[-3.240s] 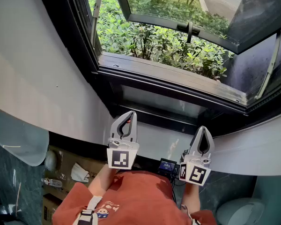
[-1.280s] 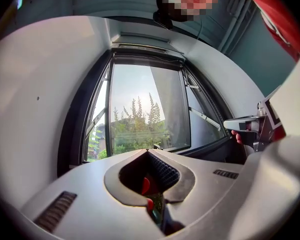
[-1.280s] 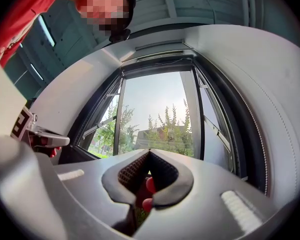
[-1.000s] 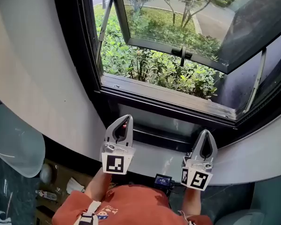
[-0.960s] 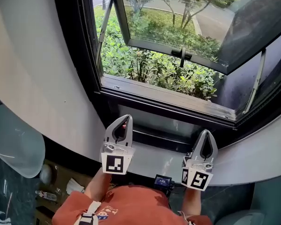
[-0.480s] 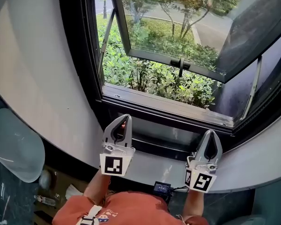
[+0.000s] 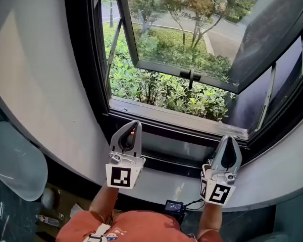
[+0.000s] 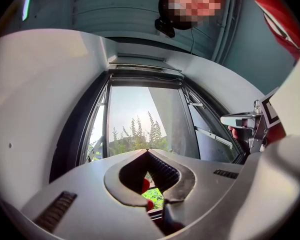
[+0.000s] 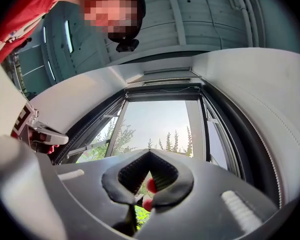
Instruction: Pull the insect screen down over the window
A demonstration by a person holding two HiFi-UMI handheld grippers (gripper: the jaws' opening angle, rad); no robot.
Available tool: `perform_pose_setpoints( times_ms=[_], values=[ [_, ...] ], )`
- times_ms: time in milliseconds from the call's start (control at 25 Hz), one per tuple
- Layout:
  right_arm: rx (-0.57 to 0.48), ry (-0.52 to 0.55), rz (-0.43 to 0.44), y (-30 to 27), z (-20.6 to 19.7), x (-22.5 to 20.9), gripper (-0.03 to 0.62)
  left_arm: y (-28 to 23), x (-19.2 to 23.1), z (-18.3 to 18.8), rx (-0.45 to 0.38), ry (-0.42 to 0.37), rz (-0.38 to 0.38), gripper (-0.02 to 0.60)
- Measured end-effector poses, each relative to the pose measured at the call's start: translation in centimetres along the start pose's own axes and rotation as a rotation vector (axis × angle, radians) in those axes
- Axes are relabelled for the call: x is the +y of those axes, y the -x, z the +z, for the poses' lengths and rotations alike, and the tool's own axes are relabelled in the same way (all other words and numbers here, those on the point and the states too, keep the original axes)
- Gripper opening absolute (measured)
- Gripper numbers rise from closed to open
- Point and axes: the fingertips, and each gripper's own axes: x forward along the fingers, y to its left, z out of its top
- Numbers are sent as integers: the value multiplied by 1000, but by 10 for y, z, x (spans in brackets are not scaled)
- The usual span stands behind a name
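Observation:
The black-framed window (image 7: pixel 98 74) stands uncovered, its glass sash (image 7: pixel 182 29) swung outward with the handle (image 7: pixel 191 76) on its lower rail. A narrow housing runs along the top of the frame (image 8: pixel 140 68) (image 9: pixel 162 90); no mesh is drawn down. My left gripper (image 7: pixel 134 124) (image 8: pixel 146 152) points up at the sill (image 7: pixel 177 117) on the left, shut and empty. Below the sill's right end, my right gripper (image 7: pixel 229 138) (image 9: pixel 149 153) is likewise shut with nothing between its jaws. In each gripper view the other gripper shows at the edge.
White curved wall (image 7: pixel 40 84) flanks the window on both sides. A pale rounded object (image 7: pixel 12 160) sits low at the left. A small device with a cable (image 7: pixel 172 206) hangs by the person's red shirt. Green shrubs (image 7: pixel 166 89) grow outside.
The head view has tilted upward, so more of the window and sash shows. Both grippers have risen slightly toward the sill and remain shut.

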Motion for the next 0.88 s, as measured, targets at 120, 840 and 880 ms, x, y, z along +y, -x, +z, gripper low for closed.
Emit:
perform_pose_setpoints(
  times_ms=[120, 840, 880],
  values=[
    [-15, 10, -9, -5, 6, -3, 9, -3, 1, 5, -8, 2, -3, 5],
    [-142, 97, -43, -43, 61, -39, 9, -36, 18, 61, -133, -66, 13, 5],
    [-146, 109, -41, -45, 63, -41, 9, -37, 18, 63, -137, -78, 13, 5]
  ],
)
